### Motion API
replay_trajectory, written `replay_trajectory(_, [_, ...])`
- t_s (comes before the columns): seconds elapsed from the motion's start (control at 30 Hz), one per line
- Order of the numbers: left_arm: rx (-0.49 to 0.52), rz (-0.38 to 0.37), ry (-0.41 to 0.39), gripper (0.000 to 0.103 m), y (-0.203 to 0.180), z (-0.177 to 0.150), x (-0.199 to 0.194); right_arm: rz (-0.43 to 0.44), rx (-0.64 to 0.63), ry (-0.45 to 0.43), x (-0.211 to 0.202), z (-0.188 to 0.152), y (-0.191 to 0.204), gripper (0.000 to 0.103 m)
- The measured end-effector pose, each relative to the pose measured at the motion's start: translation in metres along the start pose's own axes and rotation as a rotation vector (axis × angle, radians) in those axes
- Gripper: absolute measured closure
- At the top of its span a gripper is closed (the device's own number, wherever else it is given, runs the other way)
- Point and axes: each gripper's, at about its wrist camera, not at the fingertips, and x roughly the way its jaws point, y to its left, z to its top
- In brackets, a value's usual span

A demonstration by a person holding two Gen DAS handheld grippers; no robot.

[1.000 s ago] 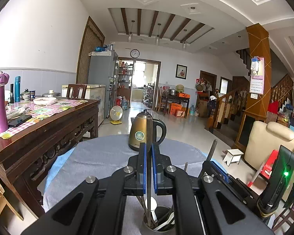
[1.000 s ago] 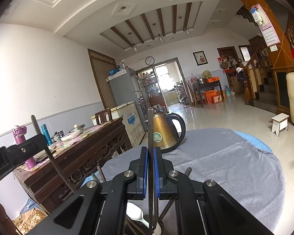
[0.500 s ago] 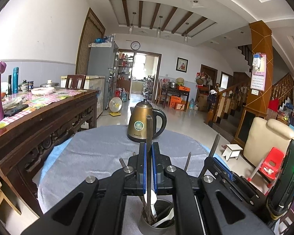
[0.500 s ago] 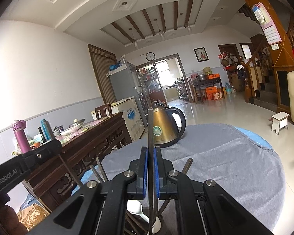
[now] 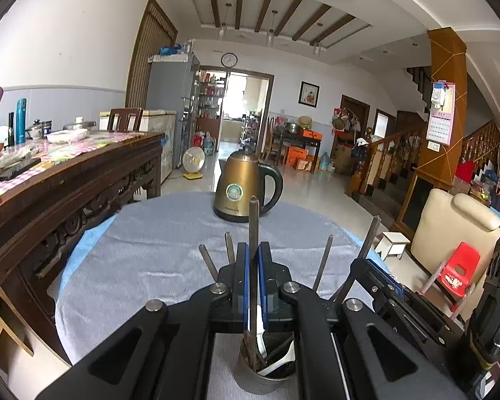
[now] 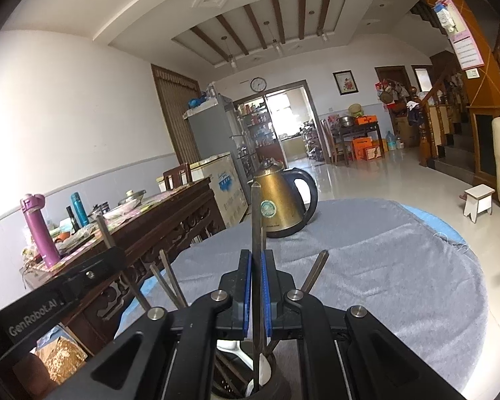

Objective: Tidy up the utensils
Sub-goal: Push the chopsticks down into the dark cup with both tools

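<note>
- Left wrist view, nearest: left gripper [image 5: 254, 280] clenched on a dark upright chopstick [image 5: 253, 220], blue pads pressed against both its sides.
- Directly below that grip: metal utensil cup [image 5: 265, 378] on the grey cloth [image 5: 143, 266], holding a white spoon [image 5: 276, 365] and more dark sticks; lower end of the clamped chopstick down inside the cup.
- Around the cup's rim: other stick tops fanned outward, left and right of the clamped one.
- Right of the cup: second gripper's black body [image 5: 400, 300], close alongside.
- Beyond the cup, farther across the cloth: gold kettle [image 5: 241, 188] with black handle, upright, well apart from the cup.
- Left of the kettle, off the cloth: dark carved wooden table [image 5: 66, 183].
- Right wrist view, nearest: right gripper [image 6: 258, 286] likewise clenched on a thin upright stick [image 6: 257, 213], its lower end inside the same cup [image 6: 276, 385] beside the spoon [image 6: 261, 375].
- Past the cup: kettle [image 6: 278, 200] on the cloth [image 6: 383, 260].
</note>
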Motion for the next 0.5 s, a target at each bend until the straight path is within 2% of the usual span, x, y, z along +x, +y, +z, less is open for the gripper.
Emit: replay_trajectory(0.5, [-0.001,0.011,0.047,0.098,0.004,-0.008,0.013,0.007,-0.011,0.021,0.002,-0.004,-0.001,0.096])
